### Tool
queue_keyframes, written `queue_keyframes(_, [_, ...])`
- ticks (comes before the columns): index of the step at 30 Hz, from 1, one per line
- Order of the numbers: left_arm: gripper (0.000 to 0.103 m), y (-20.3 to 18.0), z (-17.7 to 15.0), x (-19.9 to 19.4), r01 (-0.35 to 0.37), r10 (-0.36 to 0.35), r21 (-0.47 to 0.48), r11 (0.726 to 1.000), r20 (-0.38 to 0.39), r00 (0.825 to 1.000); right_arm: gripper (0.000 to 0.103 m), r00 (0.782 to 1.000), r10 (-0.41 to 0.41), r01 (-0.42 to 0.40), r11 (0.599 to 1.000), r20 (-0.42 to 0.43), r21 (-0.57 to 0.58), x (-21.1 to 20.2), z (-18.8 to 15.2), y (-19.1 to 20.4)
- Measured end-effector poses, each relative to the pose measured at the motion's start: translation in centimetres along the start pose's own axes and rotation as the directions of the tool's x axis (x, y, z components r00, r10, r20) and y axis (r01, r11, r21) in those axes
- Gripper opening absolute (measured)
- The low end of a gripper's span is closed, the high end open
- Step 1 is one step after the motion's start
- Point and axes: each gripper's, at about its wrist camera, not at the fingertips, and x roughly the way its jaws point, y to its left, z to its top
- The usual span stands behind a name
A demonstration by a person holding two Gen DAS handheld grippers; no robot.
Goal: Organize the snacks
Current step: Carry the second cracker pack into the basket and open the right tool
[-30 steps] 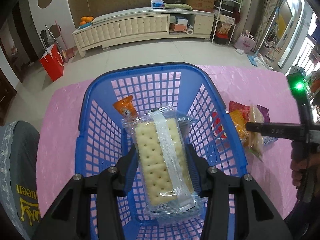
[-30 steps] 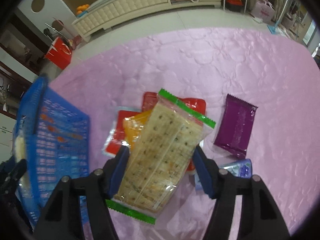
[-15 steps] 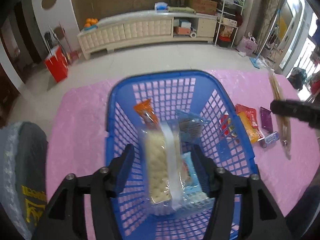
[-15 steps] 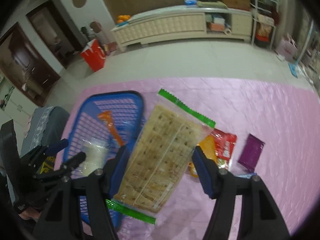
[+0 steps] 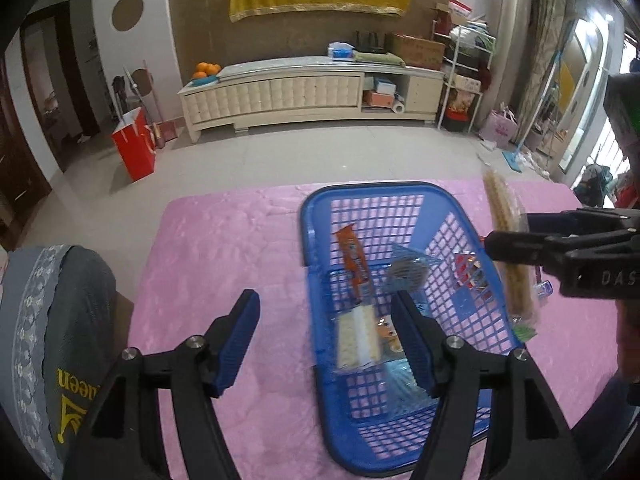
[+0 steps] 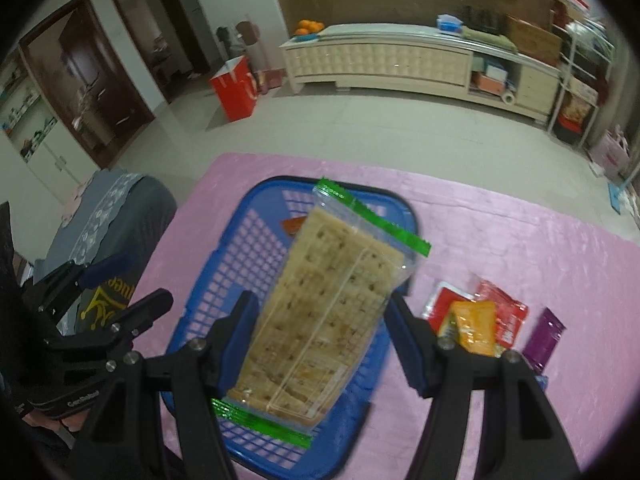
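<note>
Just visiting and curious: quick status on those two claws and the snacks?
Left gripper open, empty, jaws just opened. Right gripper shut on green-edged cracker pack, above blue basket. Way in looks clear.

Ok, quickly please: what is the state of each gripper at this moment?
Left gripper: open, holding nothing; its fingers have just been opening.
Right gripper: closed on the green-edged cracker pack.

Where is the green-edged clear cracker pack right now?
The green-edged clear cracker pack is held in the right claw above the blue plastic basket, seen centre in the right wrist view.
</note>
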Motion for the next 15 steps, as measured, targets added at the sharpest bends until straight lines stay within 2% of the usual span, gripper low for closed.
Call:
queue_keyframes(8, [0.066, 3.1, -1.5, 0.1, -0.014, 0.014, -0.049, 0.999, -0.012, 1.0, 0.069, 0.998, 0.024, -0.027, 0.998, -0.058, -0.048, 3.1, -0.2, 2.5])
queue_keyframes(15, [0.066, 4.3, -2.8, 1.1, 0.001, -0.004, -0.094, 0.996, -0.031, 1.0, 0.069, 0.995, -0.022, 0.012, 0.995, -0.098, -0.101, 5.7, -0.5, 4.1])
